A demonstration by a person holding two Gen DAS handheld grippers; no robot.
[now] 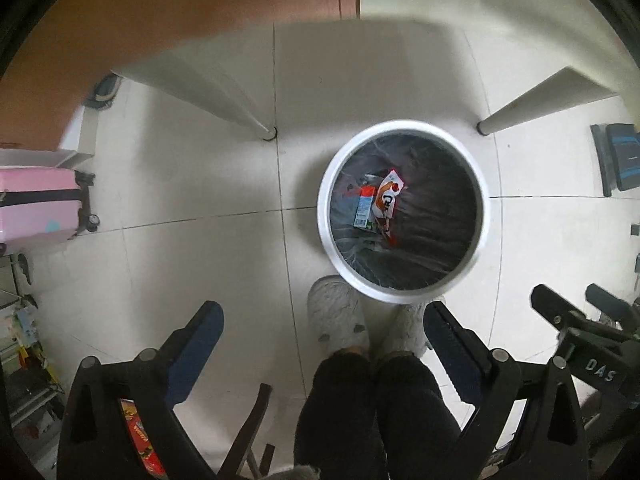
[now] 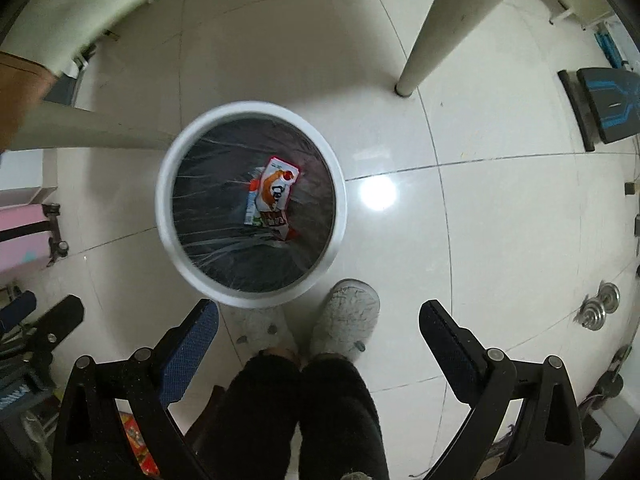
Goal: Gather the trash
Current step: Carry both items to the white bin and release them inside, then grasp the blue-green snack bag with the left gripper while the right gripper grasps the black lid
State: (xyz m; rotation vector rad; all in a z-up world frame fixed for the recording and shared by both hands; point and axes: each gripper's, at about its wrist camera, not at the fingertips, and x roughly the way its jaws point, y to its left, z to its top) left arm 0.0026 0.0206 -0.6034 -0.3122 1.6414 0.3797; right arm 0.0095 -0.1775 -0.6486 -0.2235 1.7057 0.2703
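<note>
A round white trash bin [image 1: 326,216] with a black liner stands on the tiled floor; it also shows in the right wrist view [image 2: 166,208]. Inside lie an orange-and-white snack wrapper [image 1: 386,200] [image 2: 276,194] and a light blue packet [image 1: 363,210] [image 2: 251,208]. My left gripper [image 1: 322,328] is open and empty, held above the floor just short of the bin. My right gripper [image 2: 318,322] is open and empty, to the right of the bin. The right gripper also shows in the left wrist view [image 1: 576,308].
The person's grey slippers [image 1: 336,316] [image 2: 346,316] and dark trouser legs [image 2: 304,412] stand beside the bin. White table legs [image 1: 256,120] [image 2: 416,60] rise behind it. A pink suitcase [image 1: 36,204] is at left, a dark blue device [image 2: 608,108] at right, dumbbell weights [image 2: 600,304] lower right.
</note>
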